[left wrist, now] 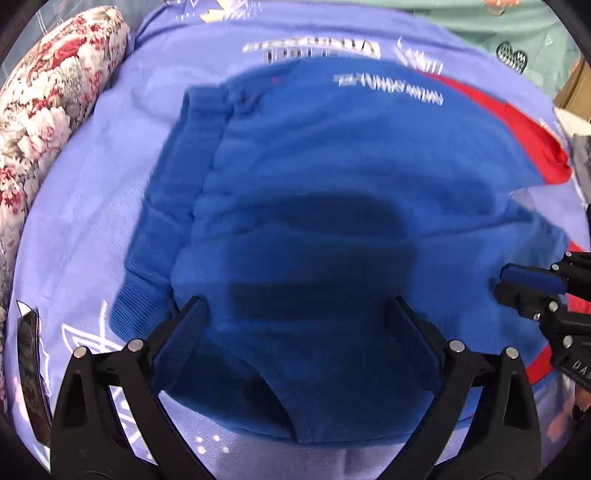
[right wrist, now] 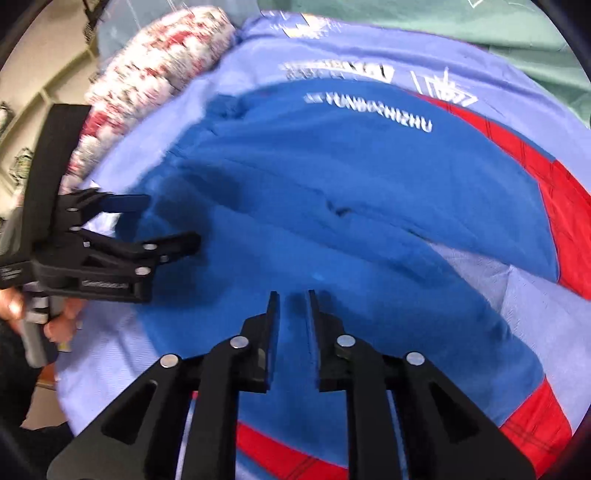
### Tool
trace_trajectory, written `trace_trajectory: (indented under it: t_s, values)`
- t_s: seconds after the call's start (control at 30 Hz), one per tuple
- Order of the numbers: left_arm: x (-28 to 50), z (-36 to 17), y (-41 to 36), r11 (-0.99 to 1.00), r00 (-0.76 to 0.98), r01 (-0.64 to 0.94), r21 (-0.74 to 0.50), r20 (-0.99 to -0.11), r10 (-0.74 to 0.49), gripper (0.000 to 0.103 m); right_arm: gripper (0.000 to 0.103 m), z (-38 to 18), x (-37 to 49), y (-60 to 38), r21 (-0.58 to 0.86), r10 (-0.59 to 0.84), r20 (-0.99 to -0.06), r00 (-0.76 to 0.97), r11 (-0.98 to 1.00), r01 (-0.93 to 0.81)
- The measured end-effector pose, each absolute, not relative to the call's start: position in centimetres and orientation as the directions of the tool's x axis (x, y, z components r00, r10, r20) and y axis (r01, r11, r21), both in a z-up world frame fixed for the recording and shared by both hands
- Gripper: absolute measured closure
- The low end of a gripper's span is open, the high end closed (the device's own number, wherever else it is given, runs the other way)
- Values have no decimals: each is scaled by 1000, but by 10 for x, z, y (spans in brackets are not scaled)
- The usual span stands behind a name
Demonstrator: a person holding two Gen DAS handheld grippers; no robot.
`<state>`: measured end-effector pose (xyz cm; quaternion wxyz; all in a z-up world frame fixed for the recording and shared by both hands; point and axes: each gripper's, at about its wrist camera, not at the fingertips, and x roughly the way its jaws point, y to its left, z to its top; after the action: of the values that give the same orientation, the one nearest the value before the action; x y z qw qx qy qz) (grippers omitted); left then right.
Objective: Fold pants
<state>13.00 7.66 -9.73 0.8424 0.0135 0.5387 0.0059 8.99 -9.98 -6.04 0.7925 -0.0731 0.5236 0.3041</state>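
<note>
Blue pants (left wrist: 332, 166) with a red side stripe (left wrist: 517, 122) and white lettering lie flat on a lavender printed sheet (left wrist: 92, 184), one layer doubled over another. Their ribbed waistband (left wrist: 166, 229) is on the left. My left gripper (left wrist: 297, 306) hovers over the near part of the pants, jaws wide open and nothing between them. In the right wrist view the same pants (right wrist: 351, 177) fill the middle. My right gripper (right wrist: 293, 297) stands just over the blue cloth with a narrow gap between its pads, pinching nothing. The left gripper (right wrist: 162, 221) is open at the pants' left edge.
A floral pillow (left wrist: 48, 110) lies along the sheet's left side. Green cloth (left wrist: 517, 33) covers the far right. A cardboard box (left wrist: 572, 85) stands at the right edge. A dark flat object (left wrist: 29, 369) rests near the left. A hand (right wrist: 55, 325) holds the left gripper's handle.
</note>
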Motion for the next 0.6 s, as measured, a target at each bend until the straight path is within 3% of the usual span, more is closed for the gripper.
trace_trajectory:
  t_s: [0.07, 0.17, 0.33, 0.5, 0.6]
  values:
    - [122, -100, 76, 999, 415, 16, 39, -909, 29, 2, 58, -67, 82, -108, 203, 412, -876, 251, 787, -582]
    - [109, -104, 77, 999, 367, 46, 9, -930, -8, 2, 40, -69, 58, -110, 262, 453, -875, 174, 743, -616]
    - [79, -102, 72, 990, 336, 135, 43, -942, -5, 2, 33, -68, 18, -127, 268, 461, -879, 125, 693, -669]
    - [64, -95, 80, 991, 271, 136, -6, -962, -43, 2, 33, -63, 23, -151, 417, 512, -859, -11, 686, -597]
    - [64, -81, 88, 992, 300, 119, -34, -951, -68, 4, 33, -45, 41, -168, 388, 528, -842, 109, 734, -557]
